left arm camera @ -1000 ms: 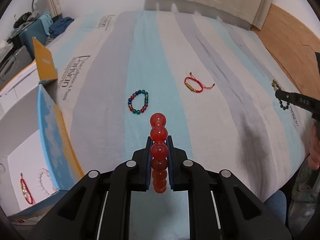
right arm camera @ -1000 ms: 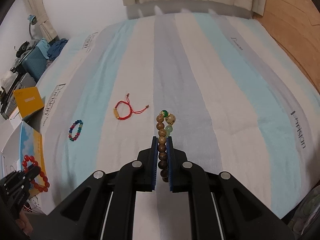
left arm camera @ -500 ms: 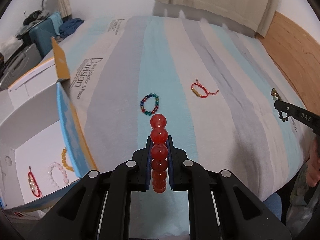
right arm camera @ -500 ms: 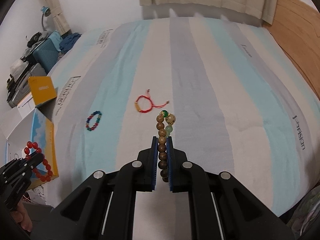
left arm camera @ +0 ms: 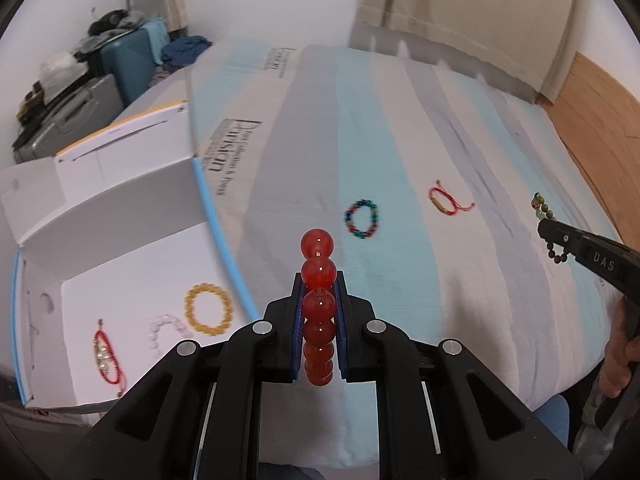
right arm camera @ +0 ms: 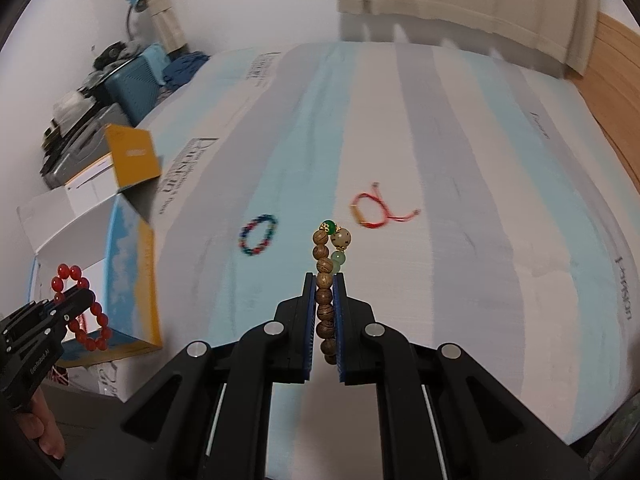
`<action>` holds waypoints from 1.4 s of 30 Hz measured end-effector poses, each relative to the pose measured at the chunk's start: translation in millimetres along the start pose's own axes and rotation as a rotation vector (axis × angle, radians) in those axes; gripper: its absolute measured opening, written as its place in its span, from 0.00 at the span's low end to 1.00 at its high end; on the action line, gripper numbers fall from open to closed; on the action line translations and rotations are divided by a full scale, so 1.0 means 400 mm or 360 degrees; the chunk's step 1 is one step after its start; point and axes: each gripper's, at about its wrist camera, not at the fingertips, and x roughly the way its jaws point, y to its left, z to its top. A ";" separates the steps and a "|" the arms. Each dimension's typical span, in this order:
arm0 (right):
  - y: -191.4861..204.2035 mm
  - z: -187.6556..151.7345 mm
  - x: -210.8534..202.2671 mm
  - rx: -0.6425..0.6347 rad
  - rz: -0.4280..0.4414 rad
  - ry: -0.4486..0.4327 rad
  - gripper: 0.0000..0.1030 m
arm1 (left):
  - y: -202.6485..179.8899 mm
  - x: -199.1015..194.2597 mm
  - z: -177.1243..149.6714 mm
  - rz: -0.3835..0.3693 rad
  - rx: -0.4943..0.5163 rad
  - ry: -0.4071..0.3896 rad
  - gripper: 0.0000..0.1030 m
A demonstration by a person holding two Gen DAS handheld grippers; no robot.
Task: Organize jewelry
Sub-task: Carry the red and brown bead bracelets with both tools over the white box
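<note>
Left gripper [left arm camera: 319, 280] is clamping a red bracelet [left arm camera: 318, 276] of big glossy round beads, strand standing edge-on between the blue pads, top beads sticking out past the tips. It is angling down over the bed edge, beside an open white box [left arm camera: 120, 216] w/ a blue rim. Lying flat on the box floor: an amber bead ring [left arm camera: 209, 310], a pale pink bead strand [left arm camera: 166, 330] (blurred) and a red cord piece [left arm camera: 107, 354] w/ small pale beads.

Right gripper [right arm camera: 325, 280] is pinching a wood bracelet [right arm camera: 325, 300] – grained brown beads, plus one speckled cream bead, two green beads and gold spacers at the far end. It too is pointing downward, over the bed [right arm camera: 460, 160], a smooth sheet in blue, grey and cream stripes w/ printed lettering.

Resting on the sheet ahead, well apart from both grippers: a multicolour bead ring [right arm camera: 259, 235] in red, blue and green, and to its right a thin red string bracelet [right arm camera: 374, 211] w/ a gold tube and loose tails.

In the right view a hand [right arm camera: 44, 432] is gripping the left tool's handle, lower left
</note>
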 end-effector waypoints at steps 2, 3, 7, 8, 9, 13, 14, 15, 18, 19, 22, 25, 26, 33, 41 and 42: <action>0.040 0.002 0.003 -0.0029 0.0025 -0.0001 0.07 | 0.037 -0.013 -0.004 0.0022 -0.0029 -0.0007 0.12; 0.066 0.002 0.006 -0.0049 0.0041 0.0001 0.07 | 0.059 -0.020 -0.008 0.0037 -0.0048 -0.0008 0.12; 0.152 0.007 0.016 -0.0114 0.0087 0.0006 0.07 | 0.128 -0.043 -0.020 0.0081 -0.0103 -0.0021 0.12; 0.169 0.007 0.017 -0.0128 0.0095 0.0006 0.07 | 0.142 -0.049 -0.022 0.0090 -0.0119 -0.0025 0.12; 0.189 0.008 0.019 -0.0146 0.0105 0.0005 0.07 | 0.163 -0.056 -0.025 0.0102 -0.0138 -0.0029 0.12; 0.281 0.013 0.026 -0.0219 0.0152 0.0006 0.07 | 0.233 -0.080 -0.033 0.0141 -0.0195 -0.0043 0.12; 0.305 0.015 0.027 -0.0237 0.0166 0.0005 0.07 | 0.248 -0.085 -0.034 0.0150 -0.0208 -0.0045 0.12; 0.323 0.016 0.027 -0.0250 0.0177 0.0007 0.07 | 0.264 -0.092 -0.037 0.0160 -0.0218 -0.0048 0.12; 0.391 0.015 0.028 -0.0302 0.0216 0.0003 0.07 | 0.318 -0.114 -0.044 0.0194 -0.0252 -0.0059 0.12; 0.420 0.013 0.028 -0.0325 0.0240 0.0003 0.07 | 0.331 -0.118 -0.047 0.0203 -0.0261 -0.0060 0.12; 0.489 0.006 0.029 -0.0386 0.0279 0.0005 0.07 | 0.383 -0.132 -0.064 0.0230 -0.0304 -0.0057 0.12; 0.554 -0.001 0.035 -0.0434 0.0317 0.0014 0.07 | 0.433 -0.136 -0.087 0.0260 -0.0349 -0.0041 0.12; 0.576 -0.007 0.037 -0.0449 0.0326 0.0018 0.07 | 0.446 -0.136 -0.095 0.0265 -0.0361 -0.0036 0.12; 0.701 -0.053 0.073 -0.0547 0.0373 0.0072 0.07 | 0.538 -0.128 -0.151 0.0295 -0.0444 0.0005 0.12; 0.789 -0.091 0.133 -0.0610 0.0393 0.0151 0.07 | 0.605 -0.094 -0.191 0.0306 -0.0500 0.0052 0.12; 0.798 -0.096 0.143 -0.0619 0.0389 0.0163 0.07 | 0.611 -0.089 -0.193 0.0303 -0.0505 0.0057 0.12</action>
